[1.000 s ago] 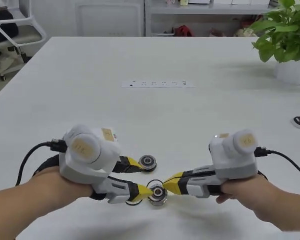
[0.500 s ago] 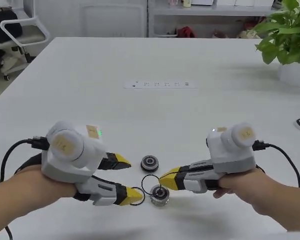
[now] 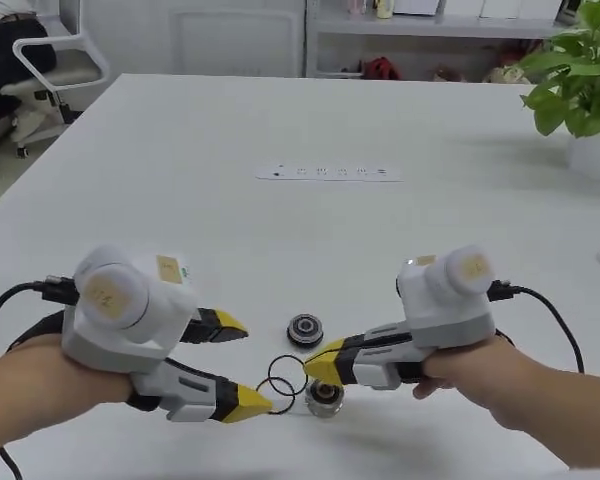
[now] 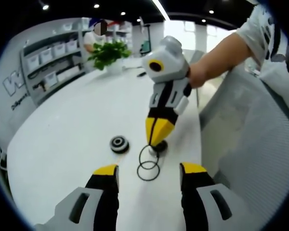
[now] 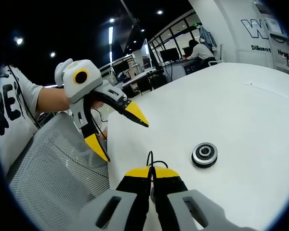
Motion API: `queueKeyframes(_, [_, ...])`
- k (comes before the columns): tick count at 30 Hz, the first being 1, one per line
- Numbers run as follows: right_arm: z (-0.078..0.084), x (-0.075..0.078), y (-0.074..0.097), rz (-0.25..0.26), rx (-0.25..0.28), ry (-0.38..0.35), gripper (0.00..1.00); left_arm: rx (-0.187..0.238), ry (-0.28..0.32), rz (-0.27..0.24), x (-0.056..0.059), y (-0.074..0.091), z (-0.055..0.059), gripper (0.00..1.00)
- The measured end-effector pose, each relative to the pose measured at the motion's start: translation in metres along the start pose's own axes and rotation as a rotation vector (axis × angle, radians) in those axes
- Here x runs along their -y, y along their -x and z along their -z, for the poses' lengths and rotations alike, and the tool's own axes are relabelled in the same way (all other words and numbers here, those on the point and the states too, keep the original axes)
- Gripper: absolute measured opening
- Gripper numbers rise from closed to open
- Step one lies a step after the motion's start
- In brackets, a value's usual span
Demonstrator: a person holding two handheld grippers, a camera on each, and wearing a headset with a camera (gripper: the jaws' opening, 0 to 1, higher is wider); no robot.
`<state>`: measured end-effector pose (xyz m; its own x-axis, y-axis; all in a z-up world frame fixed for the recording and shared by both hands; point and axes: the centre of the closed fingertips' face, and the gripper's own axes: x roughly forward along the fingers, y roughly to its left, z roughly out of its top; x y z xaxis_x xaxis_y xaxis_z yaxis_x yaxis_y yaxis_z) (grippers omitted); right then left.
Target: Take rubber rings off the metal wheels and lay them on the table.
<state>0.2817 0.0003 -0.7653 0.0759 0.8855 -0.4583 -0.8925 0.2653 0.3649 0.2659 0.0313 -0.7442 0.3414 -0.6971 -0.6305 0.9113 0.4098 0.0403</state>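
Right gripper (image 3: 318, 371) pinches rubber ring (image 3: 284, 379) clear of metal wheel (image 3: 326, 397); left gripper (image 3: 250, 366), at nine o'clock, gapes empty, ready to help.

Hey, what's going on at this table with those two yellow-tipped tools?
A person holds a gripper in each hand. The right gripper is shut on a thin black rubber ring, which loops down onto the white table beside a small metal wheel. The left gripper is open close by, holding nothing. A second wheel sits a little farther back.
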Motion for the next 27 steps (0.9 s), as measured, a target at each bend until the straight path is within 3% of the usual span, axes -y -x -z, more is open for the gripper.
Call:
queueKeyframes(15, [0.005,-0.006,-0.019,-0.044,-0.047,0.003,0.0,-0.001,0.028,-0.02,-0.004,0.008,0.008,0.51])
queueKeyframes(27, [0.012,-0.001,-0.021,-0.032,-0.069,-0.006,0.0,-0.006,0.036,-0.02,-0.005,0.008,0.012,0.51])
